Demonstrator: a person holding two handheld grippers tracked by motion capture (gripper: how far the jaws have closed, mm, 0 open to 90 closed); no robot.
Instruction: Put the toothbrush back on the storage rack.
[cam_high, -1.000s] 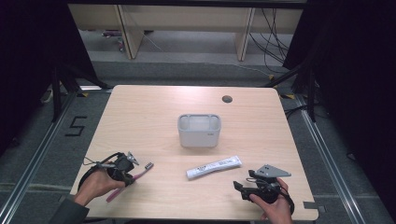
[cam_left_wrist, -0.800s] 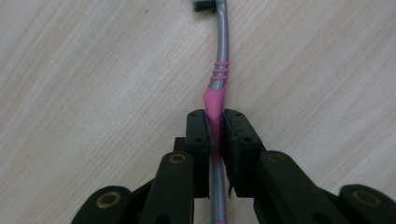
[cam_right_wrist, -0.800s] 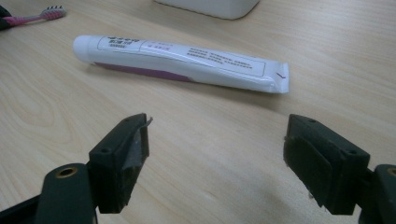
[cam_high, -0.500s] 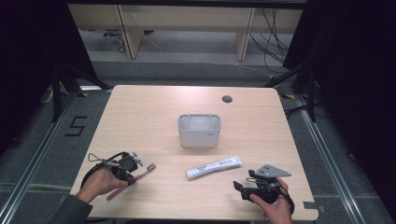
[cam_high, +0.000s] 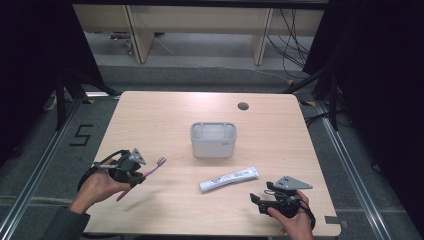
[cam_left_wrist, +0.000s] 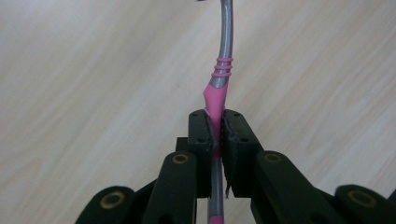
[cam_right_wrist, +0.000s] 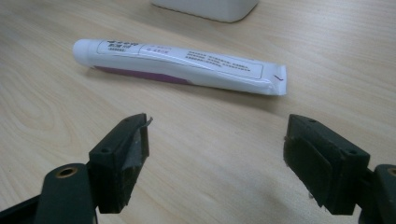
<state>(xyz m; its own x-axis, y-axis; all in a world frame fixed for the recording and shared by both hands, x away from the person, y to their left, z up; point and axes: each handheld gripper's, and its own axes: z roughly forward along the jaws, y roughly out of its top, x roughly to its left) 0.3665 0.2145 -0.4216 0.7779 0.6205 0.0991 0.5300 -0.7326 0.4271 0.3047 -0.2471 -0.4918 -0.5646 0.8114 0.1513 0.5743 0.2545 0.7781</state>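
Pink toothbrush (cam_high: 142, 173) clamped in left gripper (cam_high: 131, 167), lifted clear above table (cam_high: 165, 112) near its left edge. Right gripper (cam_high: 260, 200) spread wide, empty, just short of toothpaste tube (cam_high: 229, 179); bare wood all around.

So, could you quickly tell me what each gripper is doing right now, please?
Left gripper: shut on the pink toothbrush, held off the table.
Right gripper: open, holding nothing, with the toothpaste tube lying just ahead.

My left gripper (cam_left_wrist: 217, 135), matt black plastic, clamps a toothbrush (cam_left_wrist: 219, 79) of glossy pink rubber and smooth grey plastic. At two o'clock: glossy tube (cam_high: 229, 179), matt wood-grain table (cam_high: 165, 115).
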